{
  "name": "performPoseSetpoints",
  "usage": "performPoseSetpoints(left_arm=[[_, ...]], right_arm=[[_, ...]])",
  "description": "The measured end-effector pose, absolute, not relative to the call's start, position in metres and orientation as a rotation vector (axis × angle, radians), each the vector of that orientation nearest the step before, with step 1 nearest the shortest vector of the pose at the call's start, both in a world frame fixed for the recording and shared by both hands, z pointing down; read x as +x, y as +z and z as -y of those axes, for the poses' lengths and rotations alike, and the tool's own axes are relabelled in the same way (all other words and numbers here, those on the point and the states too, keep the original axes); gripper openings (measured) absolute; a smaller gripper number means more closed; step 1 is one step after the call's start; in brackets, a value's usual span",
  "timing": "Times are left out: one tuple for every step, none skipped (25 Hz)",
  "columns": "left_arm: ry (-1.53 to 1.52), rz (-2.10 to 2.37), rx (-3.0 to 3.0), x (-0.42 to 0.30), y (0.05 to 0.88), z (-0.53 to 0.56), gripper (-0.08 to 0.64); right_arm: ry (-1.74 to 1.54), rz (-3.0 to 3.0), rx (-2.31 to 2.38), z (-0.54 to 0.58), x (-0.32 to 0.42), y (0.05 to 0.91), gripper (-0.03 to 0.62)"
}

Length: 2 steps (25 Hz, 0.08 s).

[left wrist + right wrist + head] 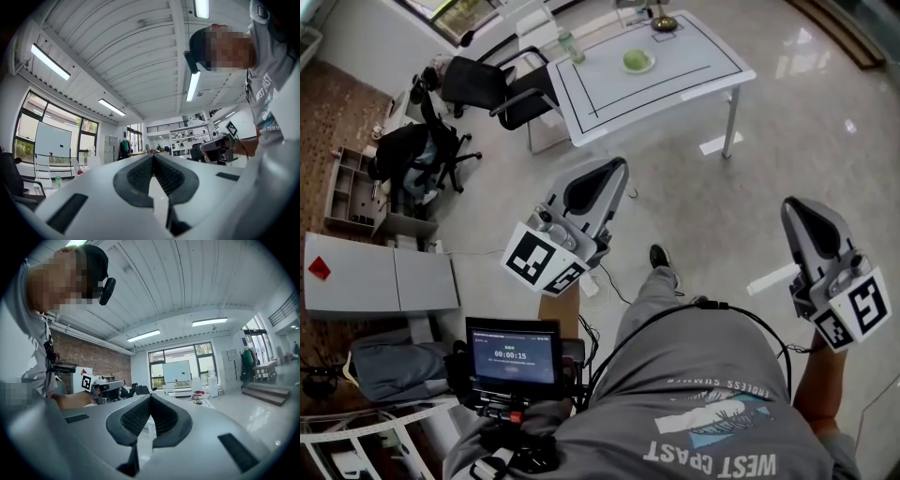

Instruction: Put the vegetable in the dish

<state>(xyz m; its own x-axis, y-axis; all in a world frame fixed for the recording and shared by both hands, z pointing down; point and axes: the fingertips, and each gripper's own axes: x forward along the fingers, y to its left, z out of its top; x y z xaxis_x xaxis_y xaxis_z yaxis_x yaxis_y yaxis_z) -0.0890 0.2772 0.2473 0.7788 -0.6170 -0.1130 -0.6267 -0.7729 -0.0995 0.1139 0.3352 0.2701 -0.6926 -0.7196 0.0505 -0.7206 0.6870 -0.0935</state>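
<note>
With the person standing well apart from the white surface (694, 70) where the green vegetable (637, 60) lies, seemingly on a small plate, the left gripper (617, 167) and right gripper (795, 208) hang idle, jaws closed on nothing.

claws: two being held up, left (617, 167) and right (791, 208)
tabletop (684, 75): one standing ahead of both claws
dish (650, 65): one sitting there
bottle (571, 47): one
chairs (476, 84): two
</note>
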Motion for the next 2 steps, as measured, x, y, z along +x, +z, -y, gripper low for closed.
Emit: performPoseSetpoints(left_arm=[[0.112, -0.997, -2.836, -0.0901, 0.2469, -0.2787, 0.005], [0.112, -0.997, -2.835, -0.0912, 0.2466, -0.2801, 0.005]], right_arm=[[0.166, 2.878, 1.225, -0.3367, 0.1122, 0.2705, 0.006], [0.165, 2.879, 1.222, -0.3382, 0.1107, 0.2707, 0.006]])
